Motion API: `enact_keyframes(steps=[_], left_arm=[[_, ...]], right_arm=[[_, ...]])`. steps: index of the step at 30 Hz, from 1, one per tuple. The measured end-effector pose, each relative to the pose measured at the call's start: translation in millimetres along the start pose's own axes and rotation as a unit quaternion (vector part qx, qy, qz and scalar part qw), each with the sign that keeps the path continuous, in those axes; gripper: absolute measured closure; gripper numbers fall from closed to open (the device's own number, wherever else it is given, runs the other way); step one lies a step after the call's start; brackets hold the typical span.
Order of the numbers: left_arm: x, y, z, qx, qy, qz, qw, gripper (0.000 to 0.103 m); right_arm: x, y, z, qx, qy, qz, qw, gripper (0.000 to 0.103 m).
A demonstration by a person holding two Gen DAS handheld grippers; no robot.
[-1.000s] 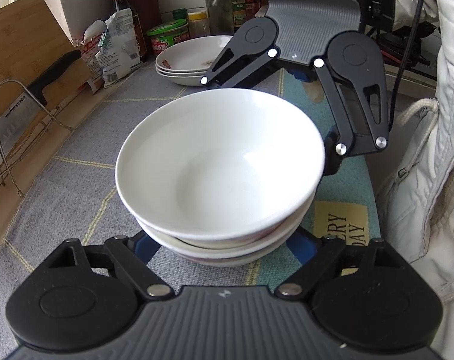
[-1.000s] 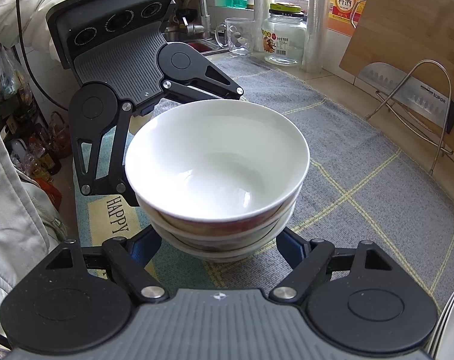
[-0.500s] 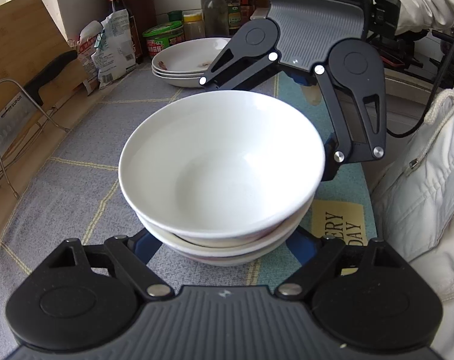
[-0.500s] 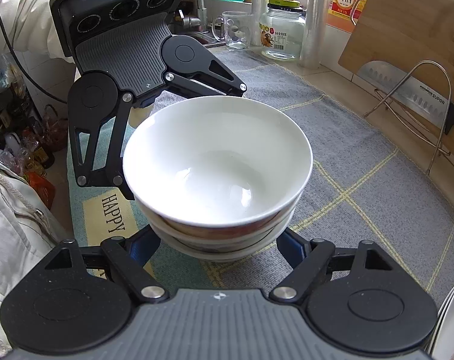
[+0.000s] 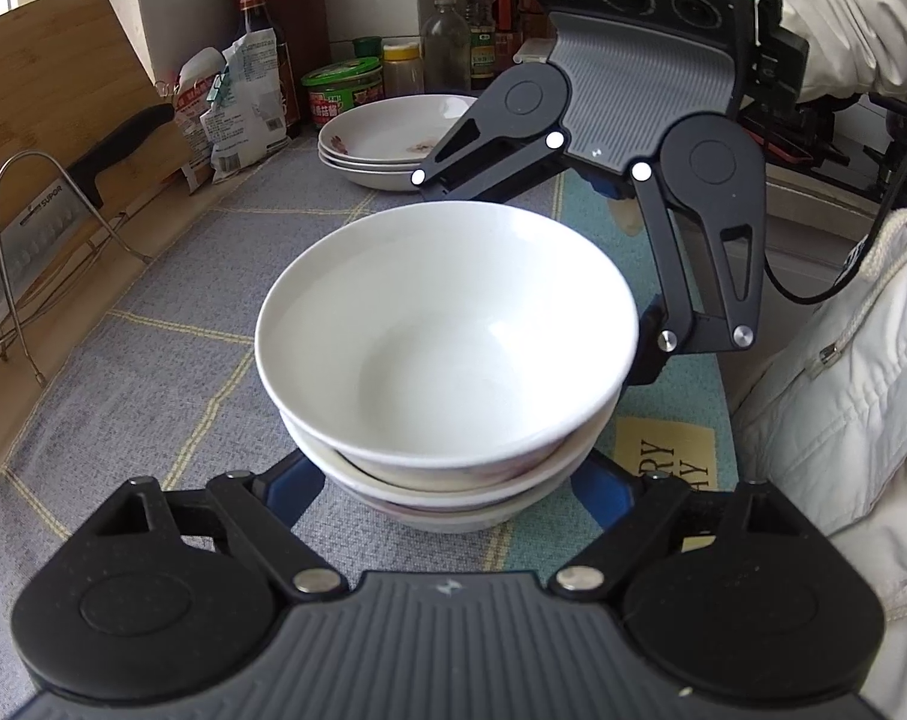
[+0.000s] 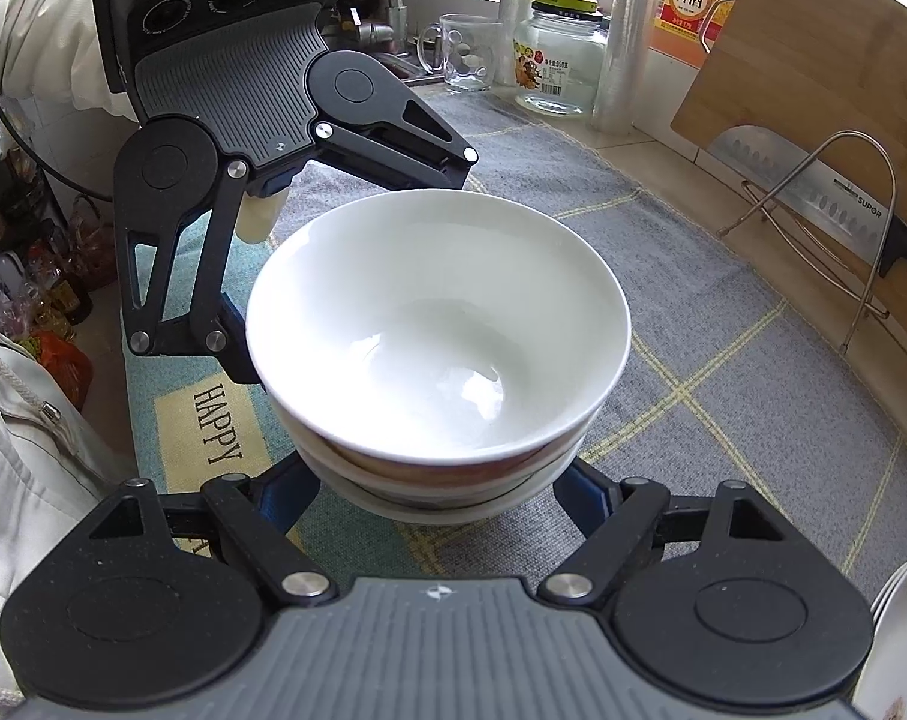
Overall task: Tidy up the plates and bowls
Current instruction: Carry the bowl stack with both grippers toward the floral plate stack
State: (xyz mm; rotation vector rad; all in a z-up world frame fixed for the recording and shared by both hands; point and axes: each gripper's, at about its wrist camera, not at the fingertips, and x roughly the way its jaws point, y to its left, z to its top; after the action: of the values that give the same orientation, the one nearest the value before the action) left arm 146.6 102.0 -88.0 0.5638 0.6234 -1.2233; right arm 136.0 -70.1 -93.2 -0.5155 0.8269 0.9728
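Bowl stack [image 5: 447,360] hides both hand-held gripper fingertips; contact cannot be told.

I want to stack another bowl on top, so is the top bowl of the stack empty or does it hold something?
Empty. The top bowl shows a bare, glossy white inside in both wrist views, with only light reflections.

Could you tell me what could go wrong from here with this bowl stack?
The left claw and right claw flank only the lowest part of the bowl stack; whether they grip is hidden. The top bowl sits slightly askew, so a lift or tilt might slide it off. Uneven hand motion could twist the stack loose.
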Motion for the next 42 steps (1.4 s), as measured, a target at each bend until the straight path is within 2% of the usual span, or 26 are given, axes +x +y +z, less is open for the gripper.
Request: enact_keyframes(steps=[19,30,42], left_arm=[[0.3,-2.8,5.0,0.0,-0.005,-0.005,1.0,0.013],[5.9,-10.4,33.5,-0.001,-0.014,0.006,0.9999,0.013],[26.3,-15.9,77.3,0.004,-0.018,0.018,0.9997,0.013]], right_arm=[[-5.1,-2.7,0.3,0.014,0.005,0.007,1.0,0.015],[-32.5,-15.8,-1.6,0.001,0.005,0.006,1.0,0.015],[-67.0,-46.3,-20.3,-0.008,0.003,0.007,1.0,0.015]])
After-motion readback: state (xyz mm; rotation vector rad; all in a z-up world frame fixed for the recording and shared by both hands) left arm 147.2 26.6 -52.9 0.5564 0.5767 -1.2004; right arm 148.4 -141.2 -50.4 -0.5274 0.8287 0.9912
